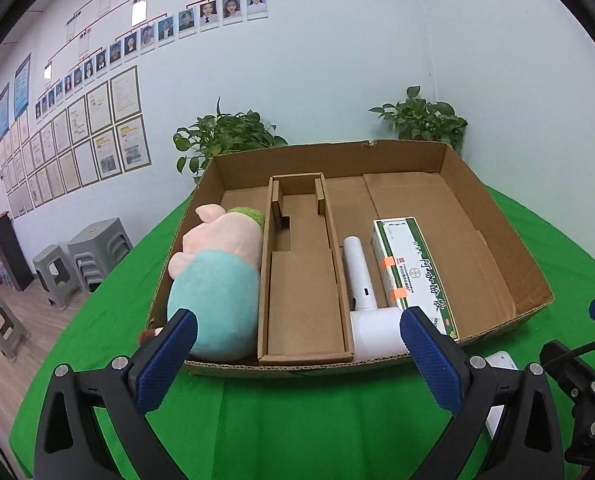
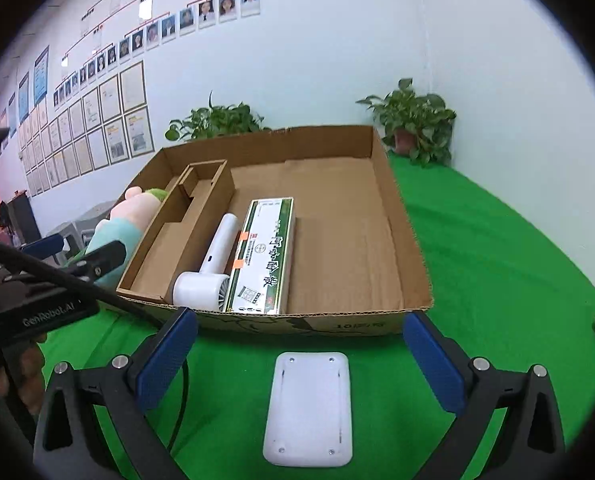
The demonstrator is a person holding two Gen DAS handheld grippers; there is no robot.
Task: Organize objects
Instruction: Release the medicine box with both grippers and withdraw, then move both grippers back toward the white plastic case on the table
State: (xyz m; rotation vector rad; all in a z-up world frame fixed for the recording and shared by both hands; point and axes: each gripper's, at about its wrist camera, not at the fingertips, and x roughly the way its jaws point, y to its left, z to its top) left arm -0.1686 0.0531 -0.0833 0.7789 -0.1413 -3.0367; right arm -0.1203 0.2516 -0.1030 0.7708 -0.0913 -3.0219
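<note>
Both the left gripper (image 1: 297,344) and right gripper (image 2: 300,344) gape wide, empty. Low in frame, the flat white plastic slab (image 2: 308,406) could skid on the green cloth (image 2: 497,280) if pinched off-centre.

One cardboard tray (image 1: 497,216) on one green table (image 1: 277,420); inside it, one plush toy (image 1: 217,276), one cardboard insert (image 1: 301,280), one white hair dryer (image 1: 363,296), one green-and-white carton (image 1: 413,268); one white flat device (image 2: 308,404) outside; two potted plants (image 1: 221,136) (image 1: 425,118); several grey stools (image 1: 97,248).
</note>
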